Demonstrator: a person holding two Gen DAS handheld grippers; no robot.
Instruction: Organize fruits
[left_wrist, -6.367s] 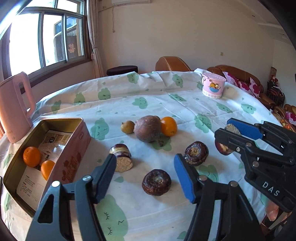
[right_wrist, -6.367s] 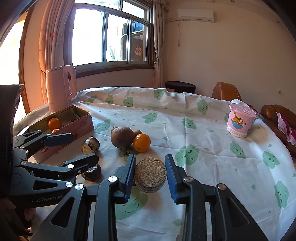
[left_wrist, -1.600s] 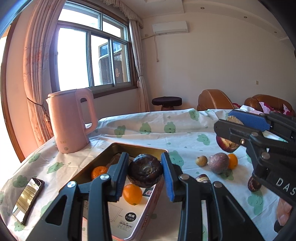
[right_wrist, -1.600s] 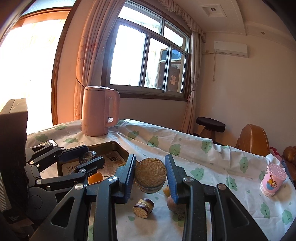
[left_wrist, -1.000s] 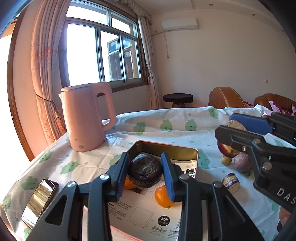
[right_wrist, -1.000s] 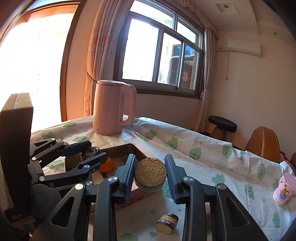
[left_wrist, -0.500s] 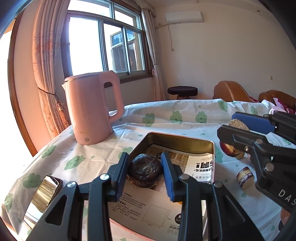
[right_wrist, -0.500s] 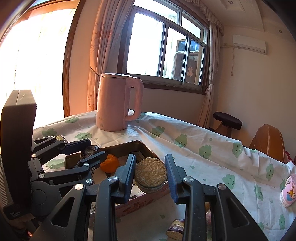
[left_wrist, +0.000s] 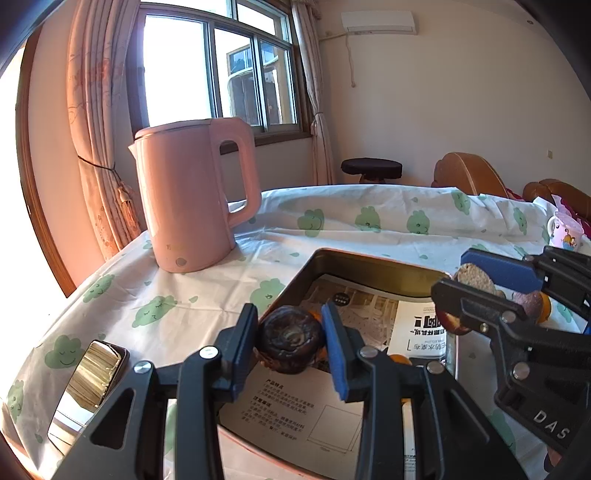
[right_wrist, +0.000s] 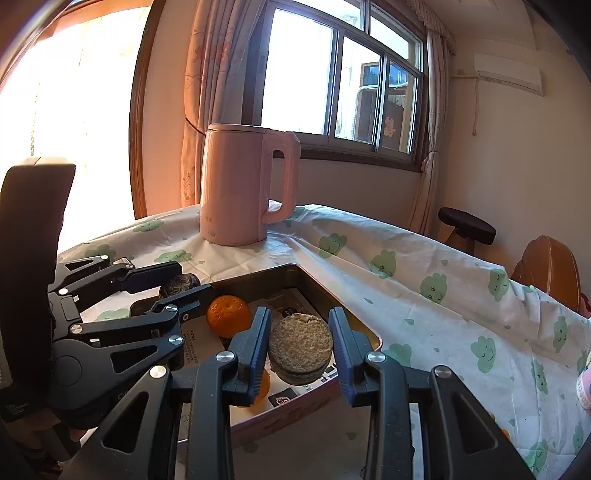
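Note:
My left gripper (left_wrist: 290, 341) is shut on a dark brown wrinkled round fruit (left_wrist: 290, 339), held over the near left part of the open metal tin (left_wrist: 373, 258). My right gripper (right_wrist: 300, 349) is shut on a cut fruit half (right_wrist: 300, 347) with a rough tan face, held over the tin (right_wrist: 321, 286). The tin is lined with printed paper. An orange (right_wrist: 228, 315) lies inside it, and another orange (right_wrist: 263, 386) shows partly behind my right gripper's left finger. In the left wrist view the right gripper (left_wrist: 476, 291) with its fruit half (left_wrist: 474, 278) hangs over the tin's right side.
A pink electric kettle (left_wrist: 195, 195) stands behind the tin on the white cloud-print tablecloth (left_wrist: 369, 218). A phone (left_wrist: 90, 380) lies near the table's left edge. More fruit (left_wrist: 533, 302) lies right of the tin, and a pink cup (left_wrist: 565, 230) stands at the far right.
Both grippers have moved forward and a little down over the tin with their fruits still held. The kettle and tin look nearer and larger.

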